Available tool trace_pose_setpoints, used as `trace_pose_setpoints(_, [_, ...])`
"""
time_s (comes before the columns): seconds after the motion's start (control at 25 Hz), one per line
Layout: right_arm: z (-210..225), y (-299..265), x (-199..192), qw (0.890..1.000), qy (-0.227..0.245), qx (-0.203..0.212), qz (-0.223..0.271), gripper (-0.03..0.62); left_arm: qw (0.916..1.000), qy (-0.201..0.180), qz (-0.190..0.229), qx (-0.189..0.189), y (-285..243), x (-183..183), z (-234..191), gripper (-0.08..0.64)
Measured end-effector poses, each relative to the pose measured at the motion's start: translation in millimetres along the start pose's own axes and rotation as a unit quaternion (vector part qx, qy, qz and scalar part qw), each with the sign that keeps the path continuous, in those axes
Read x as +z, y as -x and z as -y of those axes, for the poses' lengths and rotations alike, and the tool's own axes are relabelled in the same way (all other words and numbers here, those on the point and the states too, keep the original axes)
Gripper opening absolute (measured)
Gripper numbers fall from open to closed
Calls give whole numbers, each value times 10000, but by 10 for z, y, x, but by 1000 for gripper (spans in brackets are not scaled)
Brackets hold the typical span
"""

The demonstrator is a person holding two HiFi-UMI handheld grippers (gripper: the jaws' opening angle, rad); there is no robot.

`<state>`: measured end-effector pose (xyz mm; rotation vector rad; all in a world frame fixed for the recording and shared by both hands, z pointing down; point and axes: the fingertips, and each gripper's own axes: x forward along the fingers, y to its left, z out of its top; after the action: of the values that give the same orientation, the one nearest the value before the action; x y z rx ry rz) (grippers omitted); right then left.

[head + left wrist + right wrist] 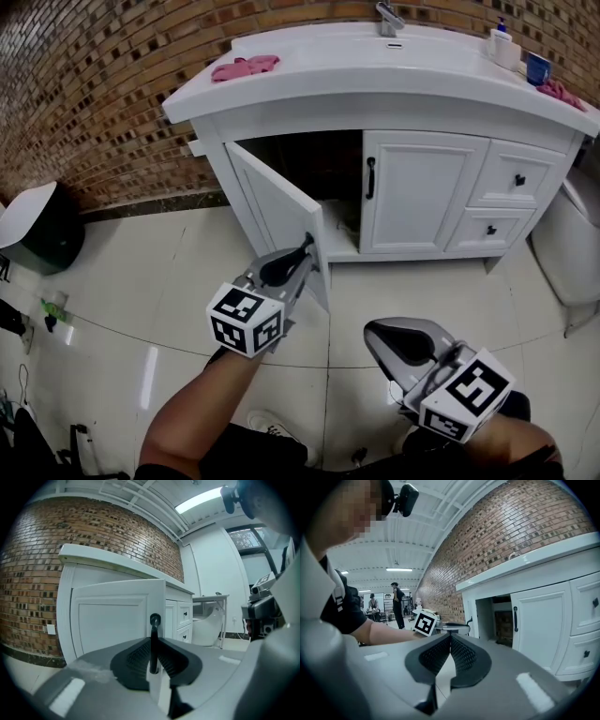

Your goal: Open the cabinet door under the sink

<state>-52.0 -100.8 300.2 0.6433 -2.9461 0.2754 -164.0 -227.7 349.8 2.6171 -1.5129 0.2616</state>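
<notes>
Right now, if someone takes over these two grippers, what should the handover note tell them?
Left gripper: jaws clamped on the handle of the left door.
Right gripper: jaws together, empty, held low and clear of the cabinet.
Done: left door stands swung well out, and the cabinet's dark inside shows.
Left to do: pull it wider if wanted, then let go of the handle. The right door is shut.

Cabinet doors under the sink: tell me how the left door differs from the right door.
The left door stands swung open; the right door is shut. The left gripper is clamped on the left door's handle; the right door's handle is free. Both are white, panelled, with black bar handles.
</notes>
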Motion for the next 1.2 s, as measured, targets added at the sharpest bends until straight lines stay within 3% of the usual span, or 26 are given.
trace_pose_setpoints(0.48, [-117, 52, 56, 9999, 8, -15, 113, 9, 9997, -62, -62, 220, 483, -91, -177, 43])
trace_pose_setpoints(0.72, [-140, 64, 18, 9999, 40, -95, 62, 9, 9981, -161, -101, 587, 834, -144, -396, 35])
trace_pose_setpoints(1.2, [-149, 69, -44, 9998, 85, -186, 19, 9, 9919, 3, -91, 1270, 1375, -246, -930, 20])
